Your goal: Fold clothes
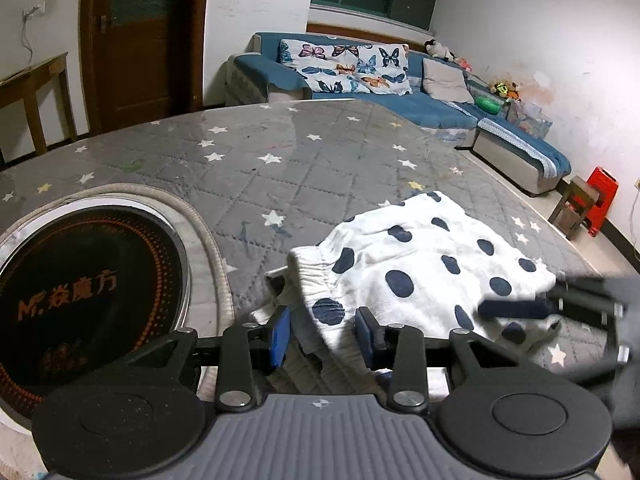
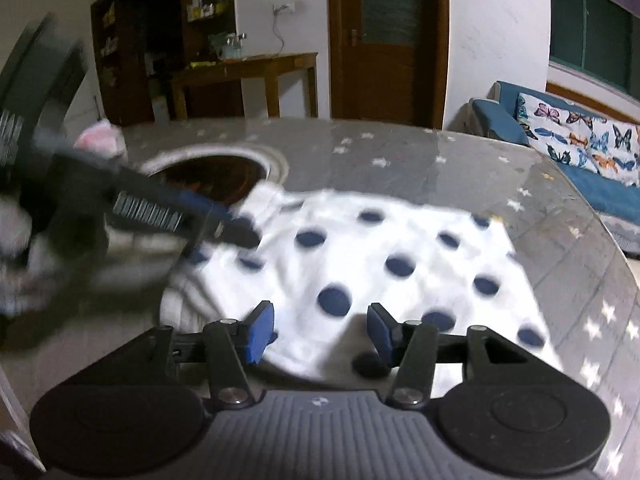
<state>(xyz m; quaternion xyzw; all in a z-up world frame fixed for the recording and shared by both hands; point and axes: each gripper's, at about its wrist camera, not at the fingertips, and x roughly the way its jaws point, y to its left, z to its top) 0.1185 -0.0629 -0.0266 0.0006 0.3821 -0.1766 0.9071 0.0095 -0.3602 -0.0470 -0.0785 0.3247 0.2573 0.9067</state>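
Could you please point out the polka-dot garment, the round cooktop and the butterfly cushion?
polka-dot garment [image 1: 420, 264]: left wrist view, white middle.
round cooktop [image 1: 80, 280]: left wrist view, black glass centre.
butterfly cushion [image 1: 348, 66]: left wrist view, front face.

Dim indoor light, fisheye edges bent; right wrist view motion-blurred (left sharper).

A white garment with navy polka dots [image 1: 424, 256] lies folded, slightly rumpled, on the table.
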